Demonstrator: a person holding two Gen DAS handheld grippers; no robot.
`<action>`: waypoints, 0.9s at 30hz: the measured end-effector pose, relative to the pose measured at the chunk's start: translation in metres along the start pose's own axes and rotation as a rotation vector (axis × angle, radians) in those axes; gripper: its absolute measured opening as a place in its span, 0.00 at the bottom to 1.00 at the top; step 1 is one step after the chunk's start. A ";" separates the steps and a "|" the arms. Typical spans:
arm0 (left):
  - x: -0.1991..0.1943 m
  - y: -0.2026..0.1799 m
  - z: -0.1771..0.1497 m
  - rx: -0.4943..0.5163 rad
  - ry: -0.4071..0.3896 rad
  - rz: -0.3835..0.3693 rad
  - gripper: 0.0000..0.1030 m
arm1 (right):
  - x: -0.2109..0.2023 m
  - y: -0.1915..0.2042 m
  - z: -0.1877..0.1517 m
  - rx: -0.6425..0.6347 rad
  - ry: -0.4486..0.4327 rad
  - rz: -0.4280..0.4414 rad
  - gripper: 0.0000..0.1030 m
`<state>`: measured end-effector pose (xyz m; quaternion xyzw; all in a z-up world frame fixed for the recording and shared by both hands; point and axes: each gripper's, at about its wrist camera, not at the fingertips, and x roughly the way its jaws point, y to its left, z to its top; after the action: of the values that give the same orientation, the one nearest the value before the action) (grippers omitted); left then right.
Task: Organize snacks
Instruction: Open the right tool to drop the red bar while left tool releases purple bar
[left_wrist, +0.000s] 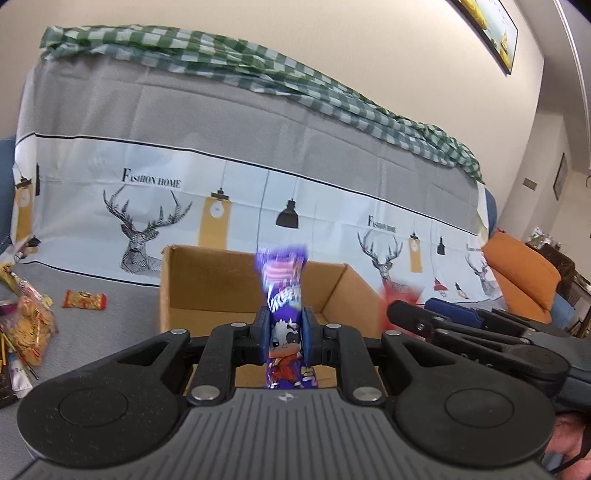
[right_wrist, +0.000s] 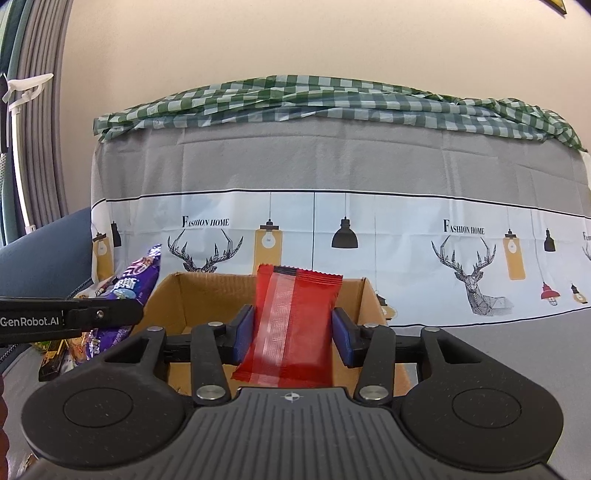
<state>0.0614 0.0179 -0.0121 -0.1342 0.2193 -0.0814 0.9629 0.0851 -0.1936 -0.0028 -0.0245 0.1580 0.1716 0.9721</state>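
Left wrist view: the left tongs (left_wrist: 286, 330) stand narrow around a purple snack packet (left_wrist: 286, 325), its blurred top rising above the open cardboard box (left_wrist: 207, 291) just ahead; whether the pads press it cannot be told. Loose snacks (left_wrist: 27, 325) lie far left on the grey cover.

Right wrist view: the right tongs (right_wrist: 291, 332) stand partly open with a red packet (right_wrist: 291, 321) leaning between them; the right pad (right_wrist: 341, 334) stands clear of it, over the same box (right_wrist: 210, 295).
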 end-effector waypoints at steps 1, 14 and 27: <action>0.000 0.000 0.000 0.000 0.002 -0.006 0.29 | 0.000 0.001 0.001 0.000 -0.003 -0.002 0.54; -0.031 0.018 -0.001 0.021 -0.080 0.047 0.39 | 0.007 0.030 0.004 0.030 0.016 -0.003 0.60; -0.068 0.117 0.028 0.053 0.007 0.221 0.23 | 0.009 0.105 0.003 0.106 0.007 0.126 0.48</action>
<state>0.0247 0.1503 0.0055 -0.0834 0.2338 0.0189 0.9685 0.0581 -0.0917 -0.0023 0.0364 0.1716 0.2239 0.9587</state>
